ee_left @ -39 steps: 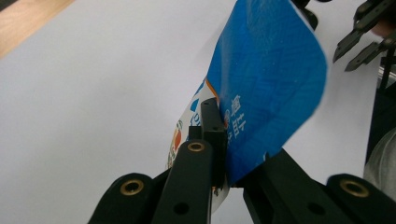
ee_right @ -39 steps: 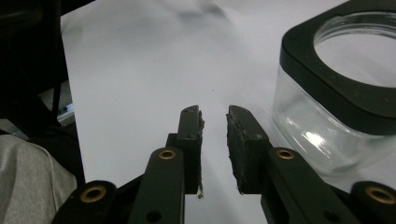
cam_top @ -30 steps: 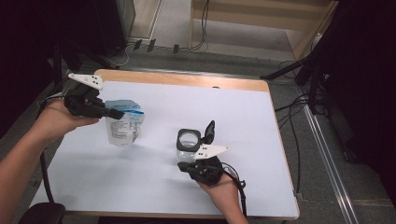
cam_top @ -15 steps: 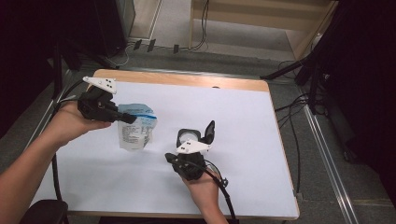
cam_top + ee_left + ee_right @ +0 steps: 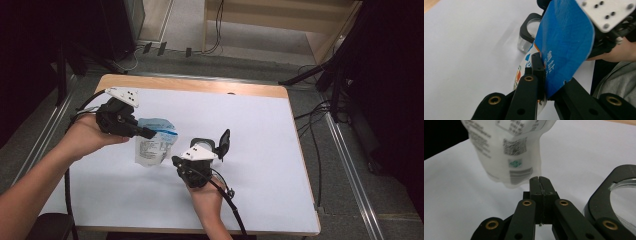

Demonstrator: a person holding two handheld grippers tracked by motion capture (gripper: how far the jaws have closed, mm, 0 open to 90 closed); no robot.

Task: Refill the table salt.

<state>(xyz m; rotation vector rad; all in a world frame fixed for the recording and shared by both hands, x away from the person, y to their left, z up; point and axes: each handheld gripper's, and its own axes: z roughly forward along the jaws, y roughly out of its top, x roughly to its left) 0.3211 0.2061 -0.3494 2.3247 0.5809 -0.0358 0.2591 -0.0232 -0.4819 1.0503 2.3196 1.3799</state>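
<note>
Pouch (image 5: 154, 145) pinched at top edge by left gripper (image 5: 150, 133), hanging over white table (image 5: 260, 130) | right gripper (image 5: 540, 180) jaws pressed together, empty, beside open jar (image 5: 206, 148) | advice: bring pouch mouth above jar before tipping, keep jar steady.
</note>
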